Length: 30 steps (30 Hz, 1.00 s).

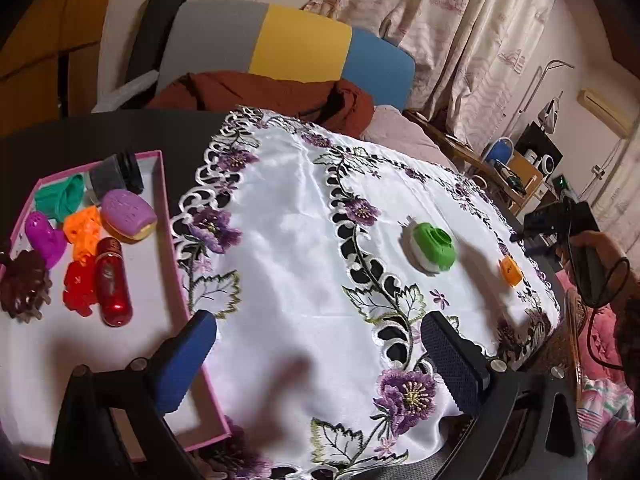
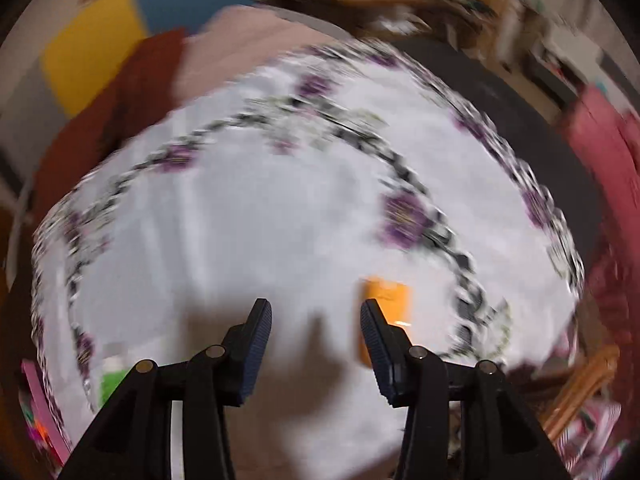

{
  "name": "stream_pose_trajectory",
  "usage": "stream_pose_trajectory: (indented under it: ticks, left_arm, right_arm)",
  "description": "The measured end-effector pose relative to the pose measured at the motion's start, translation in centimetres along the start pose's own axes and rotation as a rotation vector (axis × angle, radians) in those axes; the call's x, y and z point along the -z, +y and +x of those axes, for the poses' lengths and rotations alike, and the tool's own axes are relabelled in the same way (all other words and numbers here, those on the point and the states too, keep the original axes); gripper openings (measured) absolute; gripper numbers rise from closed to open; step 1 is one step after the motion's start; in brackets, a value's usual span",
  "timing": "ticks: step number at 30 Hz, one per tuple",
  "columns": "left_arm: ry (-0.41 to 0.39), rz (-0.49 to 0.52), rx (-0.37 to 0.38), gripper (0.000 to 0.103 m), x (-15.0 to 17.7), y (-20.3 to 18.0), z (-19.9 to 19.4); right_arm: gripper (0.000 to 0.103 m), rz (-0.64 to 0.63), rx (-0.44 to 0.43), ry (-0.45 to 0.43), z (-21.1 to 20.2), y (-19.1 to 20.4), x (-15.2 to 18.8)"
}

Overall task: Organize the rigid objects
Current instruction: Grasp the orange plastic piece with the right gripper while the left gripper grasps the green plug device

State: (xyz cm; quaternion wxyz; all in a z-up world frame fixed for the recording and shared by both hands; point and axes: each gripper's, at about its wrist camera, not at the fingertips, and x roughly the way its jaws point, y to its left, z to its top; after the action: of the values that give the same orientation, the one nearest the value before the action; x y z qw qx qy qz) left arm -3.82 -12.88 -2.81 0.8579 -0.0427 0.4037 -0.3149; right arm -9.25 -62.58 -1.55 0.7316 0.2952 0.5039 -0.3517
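two sets of fingers spread wide, orange block (image 2: 386, 312) just beyond right gripper (image 2: 316, 316)

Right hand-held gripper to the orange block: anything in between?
Nothing visible. The right hand-held gripper is open and empty above bare tablecloth, and the orange block sits just beyond its right finger, slightly off-centre. The view is motion-blurred. The green piece lies well aside.

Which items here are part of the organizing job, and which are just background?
Job: pink tray with sorted toys, green round object, orange block, left gripper, right gripper.
Background: embroidered cloth, colourful chair, curtains.
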Motion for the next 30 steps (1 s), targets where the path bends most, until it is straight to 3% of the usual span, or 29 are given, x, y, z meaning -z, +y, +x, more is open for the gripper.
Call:
stream_pose_trajectory:
  ticks: [5, 13, 15, 17, 22, 30]
  left_arm:
    - [0.000, 0.019, 0.003, 0.103, 0.0, -0.5, -0.1]
    - [0.000, 0.001, -0.008, 0.103, 0.0, -0.1, -0.2]
    - [0.001, 0.006, -0.006, 0.103, 0.1, -0.2, -0.2]
    - [0.003, 0.013, -0.005, 0.103, 0.1, -0.5, -0.1]
    - [0.010, 0.039, 0.005, 0.103, -0.3, -1.6, 0.4]
    - [0.003, 0.137, 0.028, 0.103, -2.4, -5.8, 2.2]
  right_arm:
    - [0.048, 0.037, 0.078, 0.081, 2.4, -1.7, -0.2]
    - [0.046, 0.015, 0.034, 0.187, 5.6, -1.0, -0.3]
    - [0.045, -0.008, 0.035, 0.182, 5.7, -0.5, -0.2]
    - [0.036, -0.041, 0.010, 0.177, 5.5, 0.4, -0.2]
    - [0.031, -0.047, -0.046, 0.163, 5.6, 2.2, 0.2]
    - [0.029, -0.046, -0.151, 0.022, 5.4, 5.4, 2.1]
